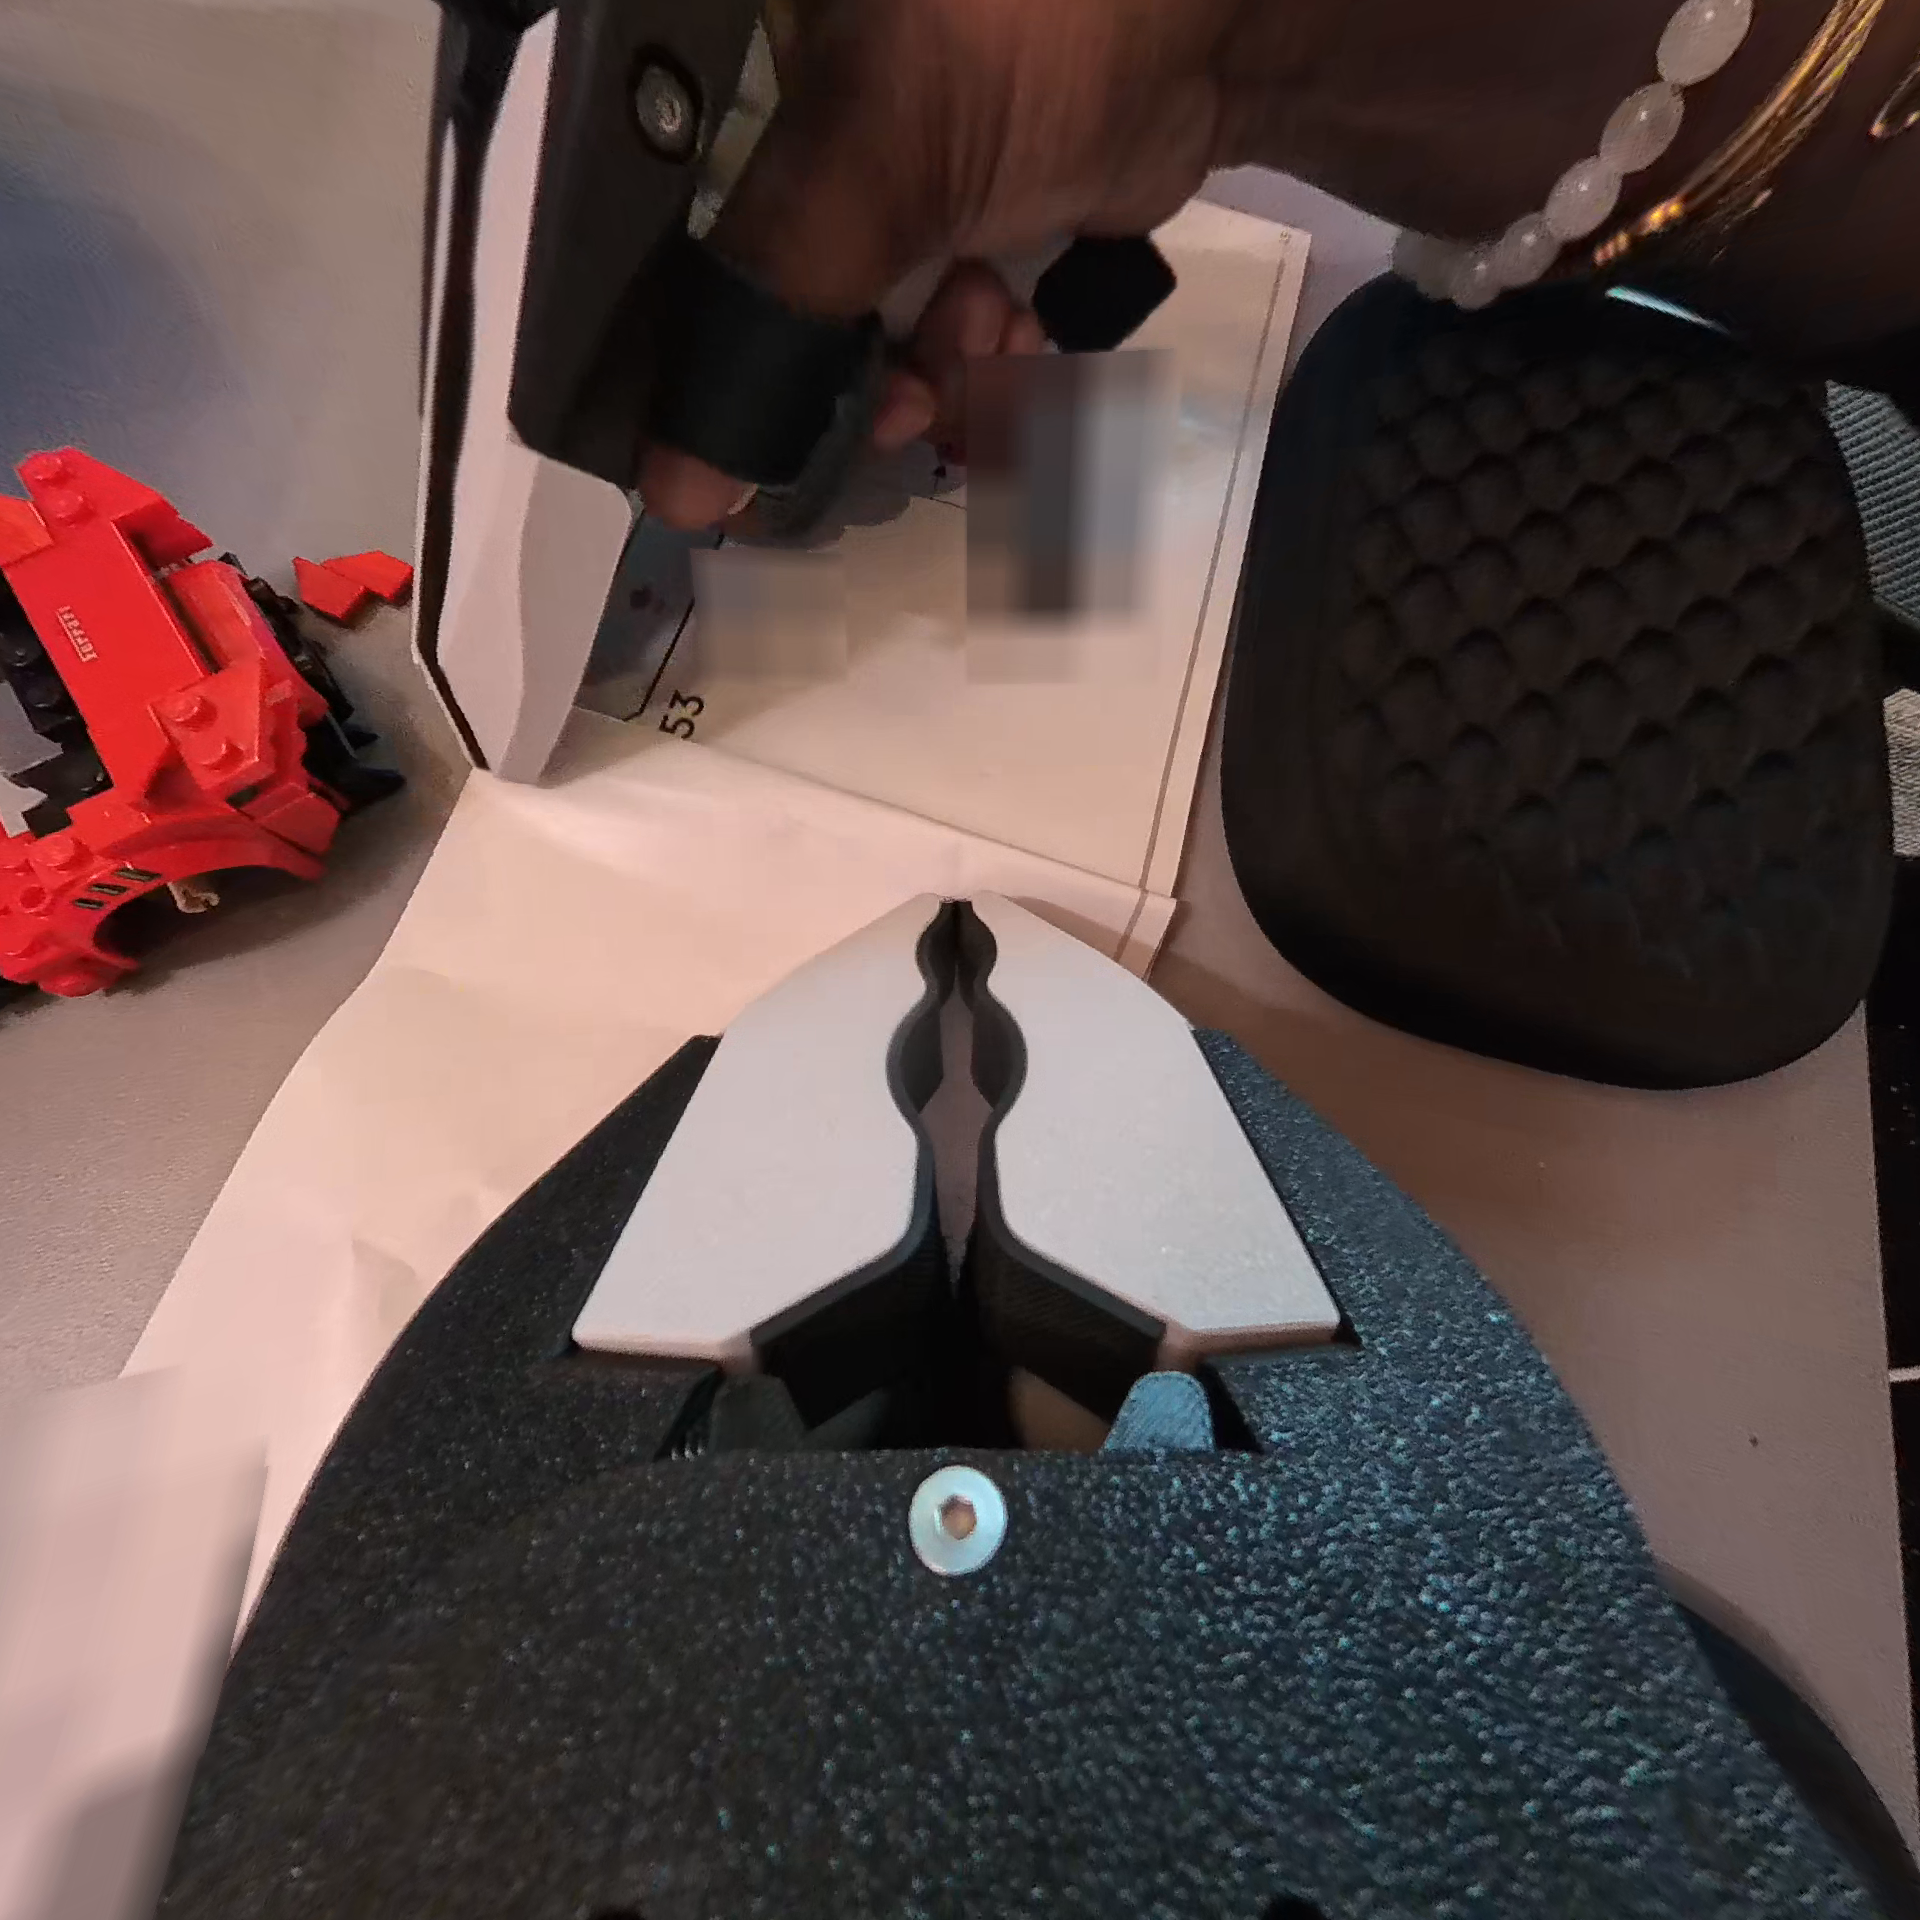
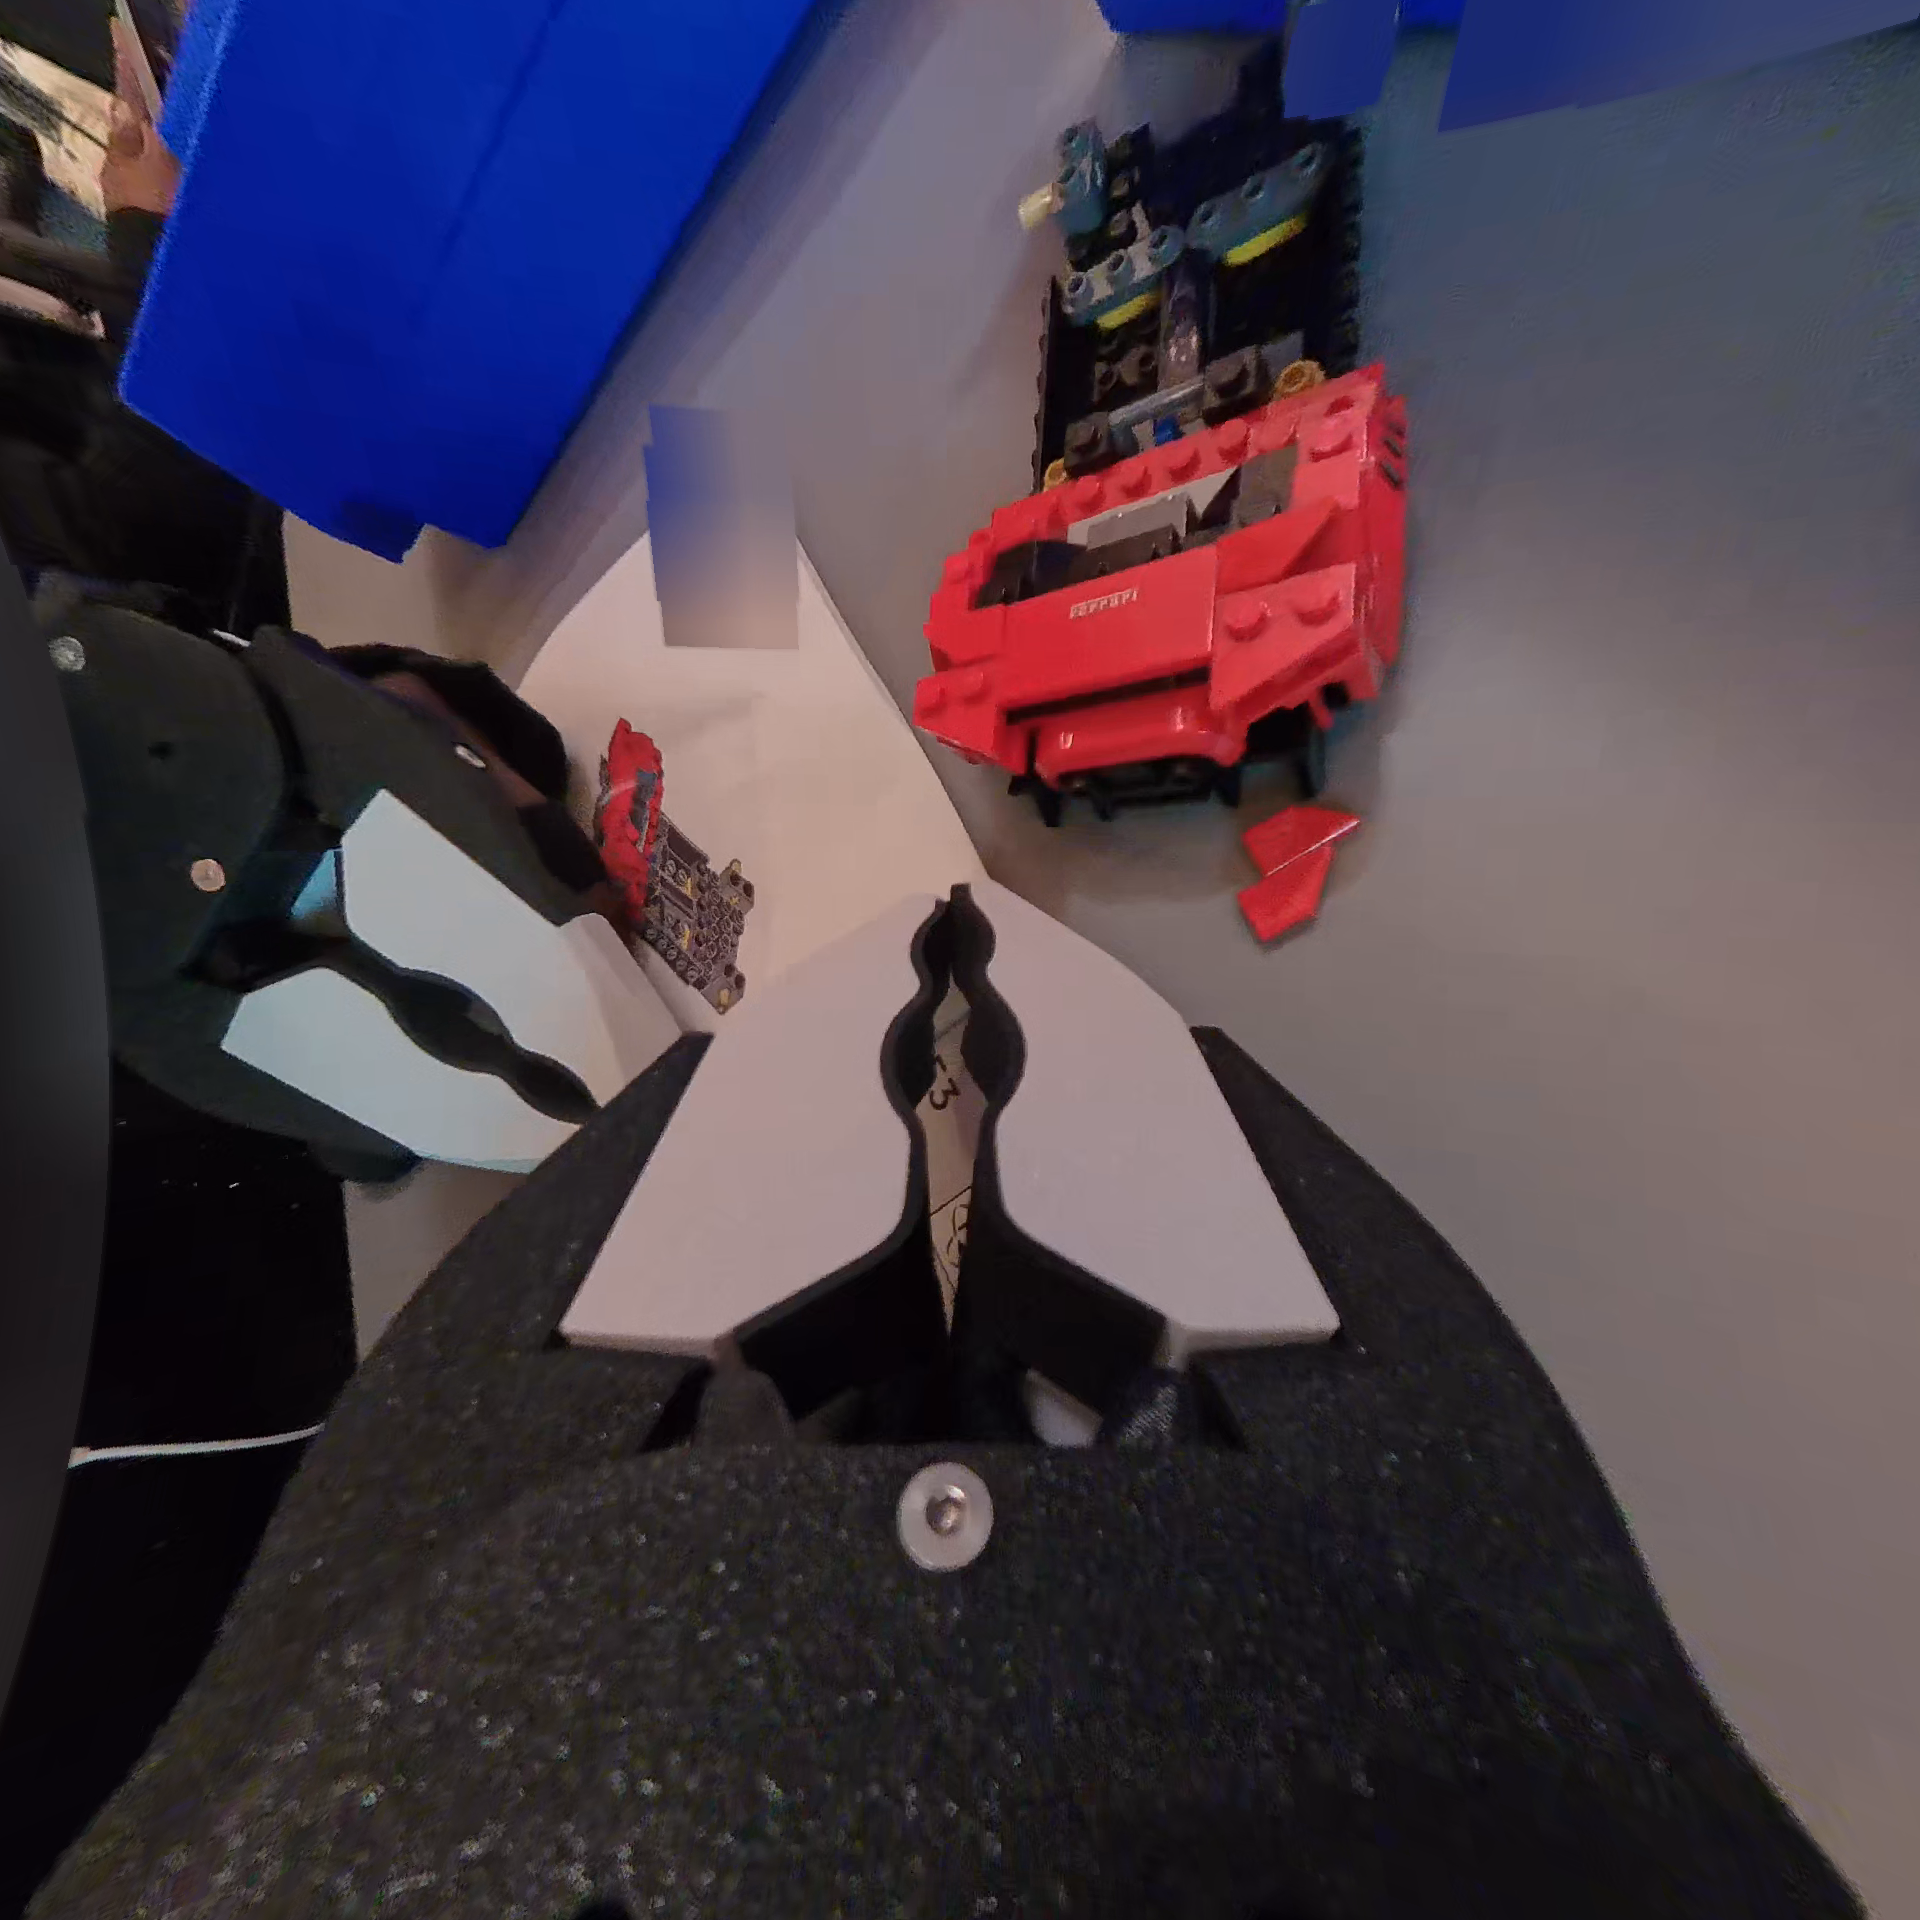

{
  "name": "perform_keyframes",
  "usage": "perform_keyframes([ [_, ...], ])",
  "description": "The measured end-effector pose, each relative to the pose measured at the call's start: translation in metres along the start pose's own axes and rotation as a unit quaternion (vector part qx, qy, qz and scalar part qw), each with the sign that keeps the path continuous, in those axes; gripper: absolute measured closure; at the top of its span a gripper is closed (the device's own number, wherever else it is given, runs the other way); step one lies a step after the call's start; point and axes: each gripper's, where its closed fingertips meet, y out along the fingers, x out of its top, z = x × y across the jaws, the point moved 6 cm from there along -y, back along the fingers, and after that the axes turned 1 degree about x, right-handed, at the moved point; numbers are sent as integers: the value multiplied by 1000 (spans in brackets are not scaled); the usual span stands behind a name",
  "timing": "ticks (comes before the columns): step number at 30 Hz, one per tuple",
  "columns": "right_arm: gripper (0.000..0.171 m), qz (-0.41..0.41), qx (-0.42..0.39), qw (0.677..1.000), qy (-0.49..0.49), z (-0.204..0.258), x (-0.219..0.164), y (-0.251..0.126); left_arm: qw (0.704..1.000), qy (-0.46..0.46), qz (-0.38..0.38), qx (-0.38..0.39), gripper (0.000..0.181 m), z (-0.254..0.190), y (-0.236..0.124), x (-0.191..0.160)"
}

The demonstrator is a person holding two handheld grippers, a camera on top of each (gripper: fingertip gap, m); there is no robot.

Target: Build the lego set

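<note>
A partly built red Lego car [image 1: 156,727] with a black chassis sits on the grey table, at the left in the left wrist view and at the upper right in the right wrist view [image 2: 1164,644]. Two small red pieces [image 2: 1288,873] lie just in front of it, also seen in the left wrist view [image 1: 353,582]. An open instruction booklet [image 1: 935,748] lies between the grippers. My left gripper [image 1: 956,904] is shut and empty over a curled page. My right gripper [image 2: 956,894] is shut, its tip down on the booklet near the fold [image 1: 499,764]. I cannot tell whether it pinches a page.
A black dimpled pad [image 1: 1558,675] lies to the right of the booklet. A blue bin [image 2: 416,260] stands at the back left in the right wrist view. The left gripper [image 2: 597,1112] shows at the left there. A hand with bracelets [image 1: 1039,156] holds the right gripper. The tips of one gripper are about 8 cm away from the tips of the other.
</note>
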Motion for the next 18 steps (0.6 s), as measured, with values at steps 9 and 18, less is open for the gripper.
perform_keyframes([
  [9, 171, 43, 84, 994, 58, 45, -46, -4, 999, -32, -3, -28, 181, 3, -1, 0],
  [18, 171, 142, 100, 985, 2, 69, -69, -5, 1000, -21, -3, -20, 181, 1, -1, 0],
])
